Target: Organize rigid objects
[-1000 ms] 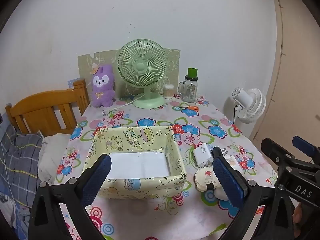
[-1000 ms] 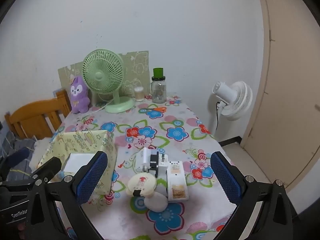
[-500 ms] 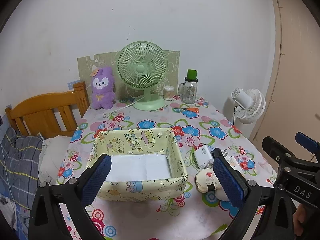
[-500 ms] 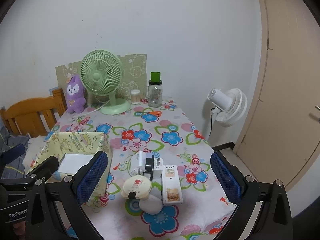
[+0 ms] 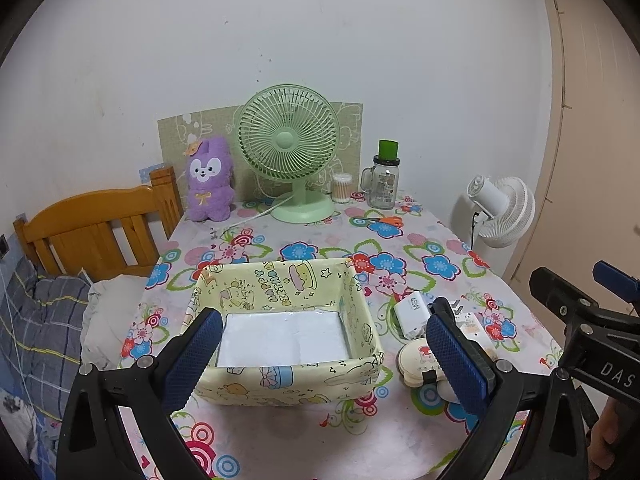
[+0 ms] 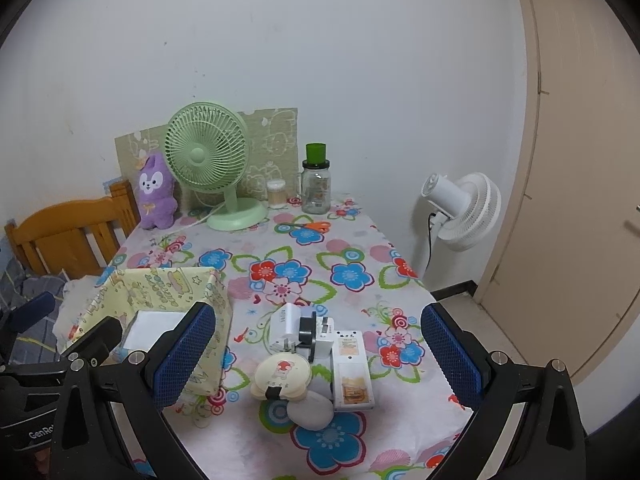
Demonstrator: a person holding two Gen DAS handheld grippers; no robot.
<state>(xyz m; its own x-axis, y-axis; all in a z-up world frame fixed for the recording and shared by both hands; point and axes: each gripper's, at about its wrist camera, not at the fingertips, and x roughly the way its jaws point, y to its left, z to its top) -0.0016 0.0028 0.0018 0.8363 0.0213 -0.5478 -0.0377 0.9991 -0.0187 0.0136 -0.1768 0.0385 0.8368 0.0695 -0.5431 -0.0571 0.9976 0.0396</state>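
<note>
A yellow cartoon-print fabric box [image 5: 280, 384] [image 6: 176, 280] stands on the flowered table, with only a white liner inside. Right of it lies a heap of small objects: a round cream case [image 6: 283, 374] [image 5: 418, 360], a grey pebble-shaped thing [image 6: 310, 410], a white remote-like device [image 6: 352, 368], a white charger [image 5: 412, 314] [image 6: 282, 326] and a black-and-white plug [image 6: 308, 334]. My left gripper [image 5: 326, 358] hovers open before the box. My right gripper [image 6: 324, 354] is open above the heap, holding nothing.
At the table's back stand a green desk fan [image 5: 290, 152], a purple plush [image 5: 210, 180], a cotton-swab jar [image 5: 342, 188] and a green-lidded glass jar [image 5: 384, 180]; orange scissors [image 5: 386, 221] lie near. A wooden chair [image 5: 96, 232] is left, a white floor fan [image 6: 464, 208] right.
Both grippers have pulled back and risen slightly, so the table and objects look smaller and farther. Nothing on the table has moved.
</note>
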